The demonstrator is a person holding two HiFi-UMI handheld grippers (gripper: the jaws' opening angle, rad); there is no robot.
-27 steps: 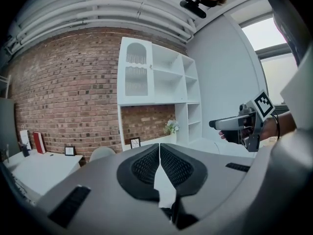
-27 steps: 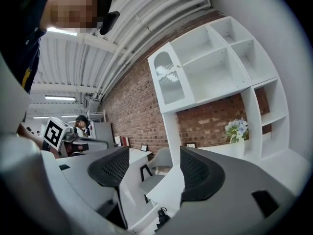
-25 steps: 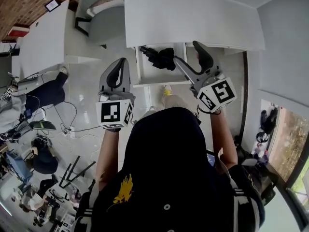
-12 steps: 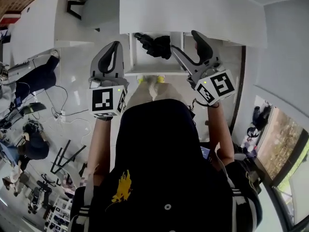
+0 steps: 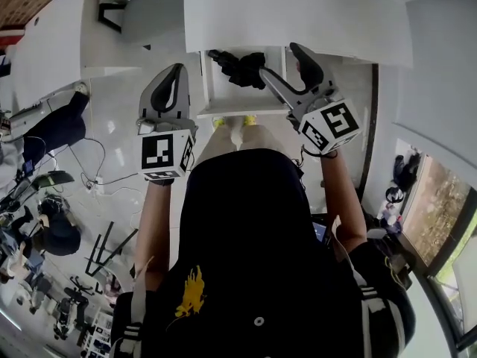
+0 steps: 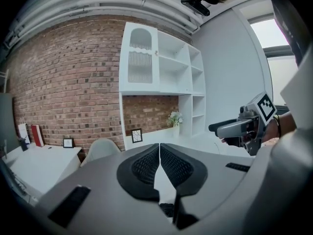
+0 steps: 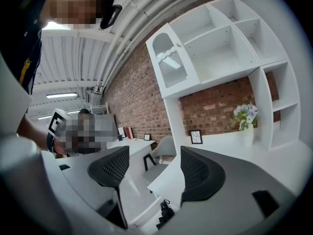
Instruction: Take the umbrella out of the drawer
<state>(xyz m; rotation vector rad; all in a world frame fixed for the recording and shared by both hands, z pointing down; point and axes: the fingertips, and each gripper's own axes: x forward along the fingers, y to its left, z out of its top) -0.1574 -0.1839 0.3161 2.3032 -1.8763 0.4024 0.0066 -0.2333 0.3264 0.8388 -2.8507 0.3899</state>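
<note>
Reaching is the step in hand: the drawer (image 5: pixel 223 95) stands pulled out from under the white desk (image 5: pixel 298 13) at 12 o'clock in the head view. The black umbrella (image 5: pixel 240 67) lies folded inside it toward the far end, held by nothing. The right gripper (image 5: pixel 282 62) hovers just at the umbrella's 3 o'clock, jaws spread wide and empty; its own view shows the umbrella low at 6 o'clock, beneath the pads and apart from them. The left gripper (image 5: pixel 177 71), at the umbrella's 9 o'clock outside the drawer, has its pads pressed together on nothing. Next, I judge, the right gripper must dip into the drawer, straddle the bundle and close firmly before lifting.
</note>
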